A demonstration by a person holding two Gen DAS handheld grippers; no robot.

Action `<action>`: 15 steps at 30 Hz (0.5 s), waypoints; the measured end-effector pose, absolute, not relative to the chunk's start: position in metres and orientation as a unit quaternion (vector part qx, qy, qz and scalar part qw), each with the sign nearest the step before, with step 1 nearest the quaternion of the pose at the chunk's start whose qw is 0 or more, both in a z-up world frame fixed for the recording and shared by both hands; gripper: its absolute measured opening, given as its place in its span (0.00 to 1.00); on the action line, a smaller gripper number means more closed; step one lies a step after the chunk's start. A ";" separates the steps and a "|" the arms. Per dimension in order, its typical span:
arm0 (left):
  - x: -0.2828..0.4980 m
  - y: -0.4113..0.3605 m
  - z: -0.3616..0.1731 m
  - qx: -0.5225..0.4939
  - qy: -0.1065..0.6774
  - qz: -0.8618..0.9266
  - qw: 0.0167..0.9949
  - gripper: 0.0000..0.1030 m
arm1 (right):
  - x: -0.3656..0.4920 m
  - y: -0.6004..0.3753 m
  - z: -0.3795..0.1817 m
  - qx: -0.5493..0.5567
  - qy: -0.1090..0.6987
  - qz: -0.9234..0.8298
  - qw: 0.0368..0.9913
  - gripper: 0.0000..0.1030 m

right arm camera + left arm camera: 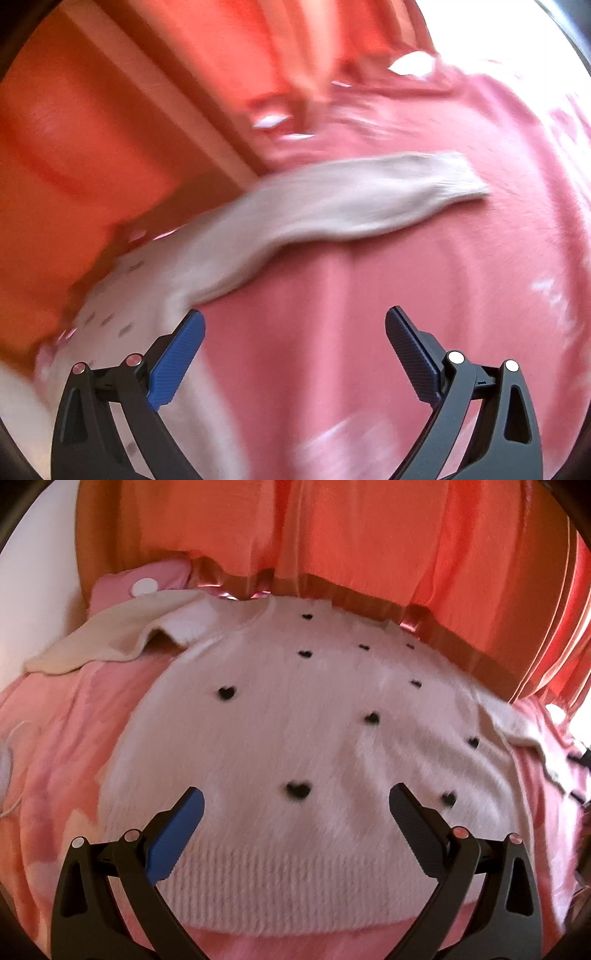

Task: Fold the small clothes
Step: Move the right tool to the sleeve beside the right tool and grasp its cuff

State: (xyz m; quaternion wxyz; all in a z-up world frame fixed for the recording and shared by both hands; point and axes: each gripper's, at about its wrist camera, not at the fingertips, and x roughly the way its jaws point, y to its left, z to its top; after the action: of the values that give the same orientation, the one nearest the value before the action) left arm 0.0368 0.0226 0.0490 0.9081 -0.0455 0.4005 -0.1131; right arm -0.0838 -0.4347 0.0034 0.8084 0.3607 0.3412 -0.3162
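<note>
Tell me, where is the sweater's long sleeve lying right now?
In the right wrist view the sleeve stretches away from the white sweater at lower left toward upper right, flat on the pink blanket, below the orange curtain.

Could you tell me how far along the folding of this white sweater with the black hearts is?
Early. Done: the sweater lies spread flat on the pink blanket, hem nearest. In hand: nothing; the left gripper hangs open above the hem, and the right gripper is open over bare blanket. Left: both sleeves, one out to the right, the other at the left, plus the body fold.
</note>
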 end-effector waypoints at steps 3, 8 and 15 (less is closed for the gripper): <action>0.054 0.008 0.054 -0.040 0.394 -0.117 0.911 0.95 | -0.091 -0.489 -0.026 0.436 0.325 -0.326 0.773 0.81; 0.086 -0.012 0.052 -0.037 0.384 -0.108 0.916 0.95 | -0.087 -0.528 -0.034 0.466 0.272 -0.354 0.764 0.75; 0.111 0.001 0.038 -0.070 0.393 -0.086 0.913 0.95 | 0.004 -0.512 0.026 0.356 0.273 -0.369 0.814 0.16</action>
State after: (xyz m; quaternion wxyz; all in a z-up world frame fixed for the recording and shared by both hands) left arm 0.1107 0.0015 0.0378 0.9130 -0.0703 0.3926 -0.0862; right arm 0.0043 -0.5120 0.0257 0.8140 0.3556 0.2735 -0.3689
